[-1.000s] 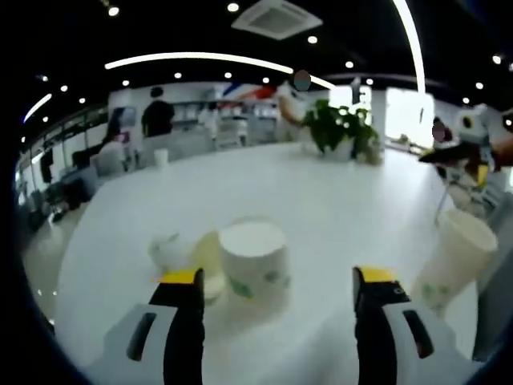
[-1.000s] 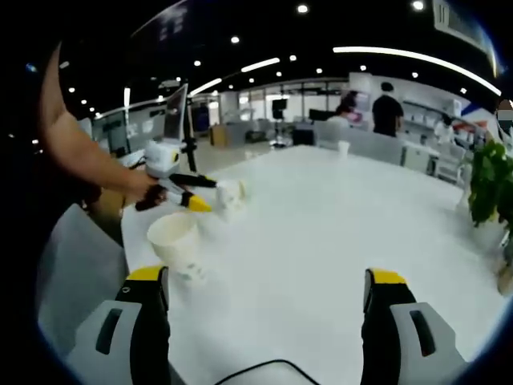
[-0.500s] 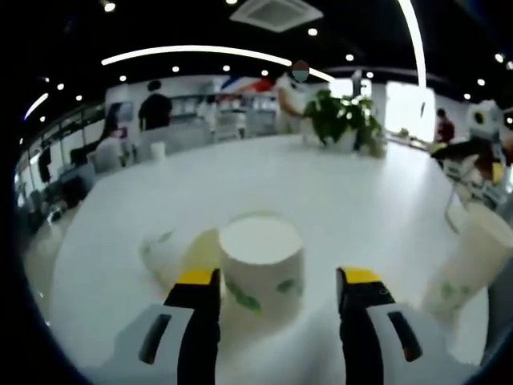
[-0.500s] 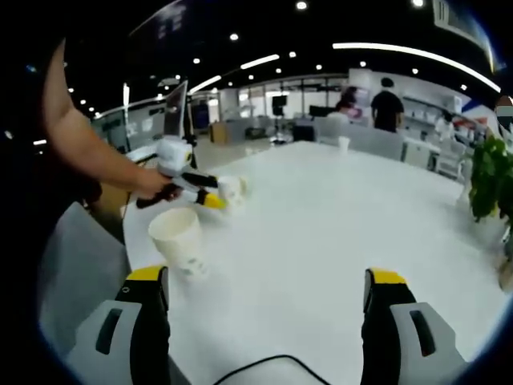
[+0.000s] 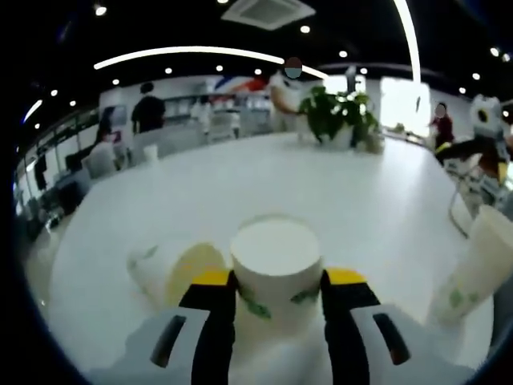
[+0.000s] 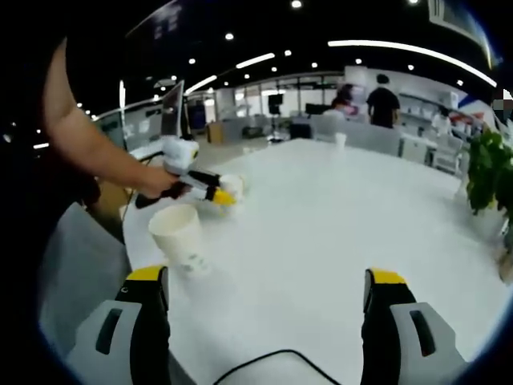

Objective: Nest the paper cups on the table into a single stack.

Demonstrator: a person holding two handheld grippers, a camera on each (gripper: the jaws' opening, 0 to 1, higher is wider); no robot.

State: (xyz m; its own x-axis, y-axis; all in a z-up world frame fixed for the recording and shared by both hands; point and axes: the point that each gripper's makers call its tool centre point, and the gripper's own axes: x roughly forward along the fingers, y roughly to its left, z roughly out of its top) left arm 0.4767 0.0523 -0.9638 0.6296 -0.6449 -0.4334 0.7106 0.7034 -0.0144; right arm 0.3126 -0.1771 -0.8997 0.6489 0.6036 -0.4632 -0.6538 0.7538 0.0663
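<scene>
White table (image 5: 240, 176) | left gripper (image 5: 276, 281) fingers pinching upright cup (image 5: 276, 261) | tipped cup (image 5: 172, 269) beside | right gripper (image 6: 268, 281) fingers spread

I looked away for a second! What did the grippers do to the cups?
The left gripper moved in and closed its jaws around the upside-down cup. The tipped cup beside it and the upright cup stayed put; the right gripper stayed open.

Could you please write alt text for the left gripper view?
The left tool has its jaws against both sides of an upside-down paper cup on a white table. Another cup lies tipped over beside it, and a third cup stands at the right.
</scene>
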